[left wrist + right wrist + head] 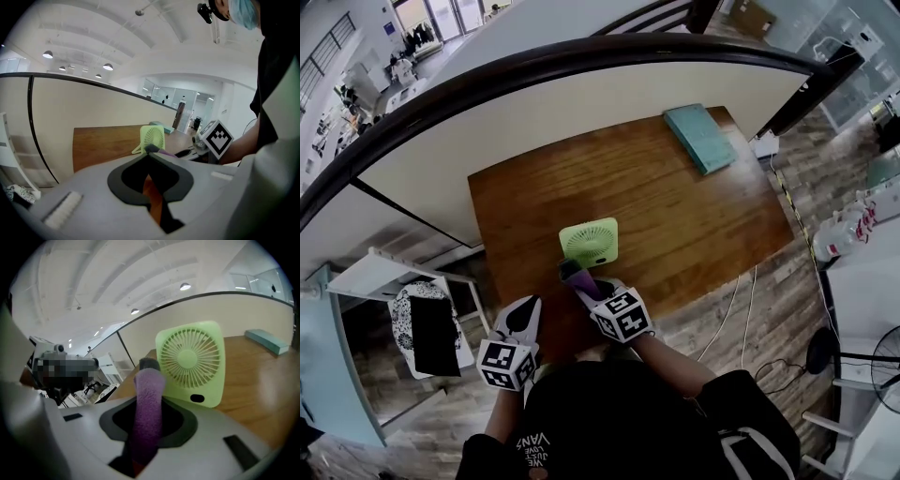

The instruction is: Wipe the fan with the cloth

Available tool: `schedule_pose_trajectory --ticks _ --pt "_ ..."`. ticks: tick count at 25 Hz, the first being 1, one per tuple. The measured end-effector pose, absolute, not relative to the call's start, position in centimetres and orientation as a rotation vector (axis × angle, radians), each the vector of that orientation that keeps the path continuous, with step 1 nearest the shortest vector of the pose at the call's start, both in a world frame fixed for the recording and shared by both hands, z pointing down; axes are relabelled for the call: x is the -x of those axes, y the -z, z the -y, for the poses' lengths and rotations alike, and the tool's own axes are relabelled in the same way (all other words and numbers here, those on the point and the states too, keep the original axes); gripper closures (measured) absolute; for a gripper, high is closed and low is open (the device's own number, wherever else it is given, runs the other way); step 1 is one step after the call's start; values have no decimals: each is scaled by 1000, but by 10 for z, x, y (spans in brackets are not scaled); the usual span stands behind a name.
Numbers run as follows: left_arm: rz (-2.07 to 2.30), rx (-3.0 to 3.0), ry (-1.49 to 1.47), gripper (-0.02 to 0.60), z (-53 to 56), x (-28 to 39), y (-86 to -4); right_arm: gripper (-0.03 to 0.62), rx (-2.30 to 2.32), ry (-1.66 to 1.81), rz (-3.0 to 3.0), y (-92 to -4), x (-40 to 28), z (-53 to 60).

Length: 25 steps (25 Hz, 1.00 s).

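A small light-green square fan point(589, 242) stands upright near the front edge of the wooden table point(675, 206). My right gripper point(570, 271) is shut on a purple cloth point(577, 275) right at the fan's front lower left corner. In the right gripper view the cloth point(147, 413) runs up between the jaws, and the fan point(190, 363) fills the space just beyond the tips point(149, 364). My left gripper point(523, 317) hangs off the table's front edge, shut and empty. From the left gripper point(150, 149) the fan point(153, 137) shows a short way ahead.
A teal flat box point(700, 137) lies at the table's far right corner. A curved white partition with a dark rail point(581, 66) backs the table. A white rack with patterned cloth point(422, 323) stands at the left, and cables point(741, 309) trail on the floor at the right.
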<state>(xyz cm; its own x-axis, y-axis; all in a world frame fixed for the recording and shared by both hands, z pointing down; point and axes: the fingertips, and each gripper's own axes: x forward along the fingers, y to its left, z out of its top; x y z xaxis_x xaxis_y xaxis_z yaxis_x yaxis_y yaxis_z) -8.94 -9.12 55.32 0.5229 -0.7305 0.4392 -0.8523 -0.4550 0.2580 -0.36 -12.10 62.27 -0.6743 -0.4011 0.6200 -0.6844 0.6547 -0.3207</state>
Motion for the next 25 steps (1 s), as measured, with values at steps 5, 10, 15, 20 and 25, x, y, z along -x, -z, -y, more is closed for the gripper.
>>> schedule_pose_trajectory --ticks 5,10,15,20,25 --pt "1322 -2298 -374 571 86 96 -554 496 -813 -695 2305 -649 10 129" --pt "1319 -2291 -367 570 88 90 -555 496 -855 -702 2267 -654 -16 136" --pt "1283 -2317 -363 571 93 73 -555 496 -951 -711 2224 -656 -57 143" --pt "1252 -2335 -361 571 100 61 -554 496 -1058 -728 2175 -656 -95 152" --pt "1237 -2349 -362 571 103 56 -552 496 -1142 -753 2139 -658 -117 156"
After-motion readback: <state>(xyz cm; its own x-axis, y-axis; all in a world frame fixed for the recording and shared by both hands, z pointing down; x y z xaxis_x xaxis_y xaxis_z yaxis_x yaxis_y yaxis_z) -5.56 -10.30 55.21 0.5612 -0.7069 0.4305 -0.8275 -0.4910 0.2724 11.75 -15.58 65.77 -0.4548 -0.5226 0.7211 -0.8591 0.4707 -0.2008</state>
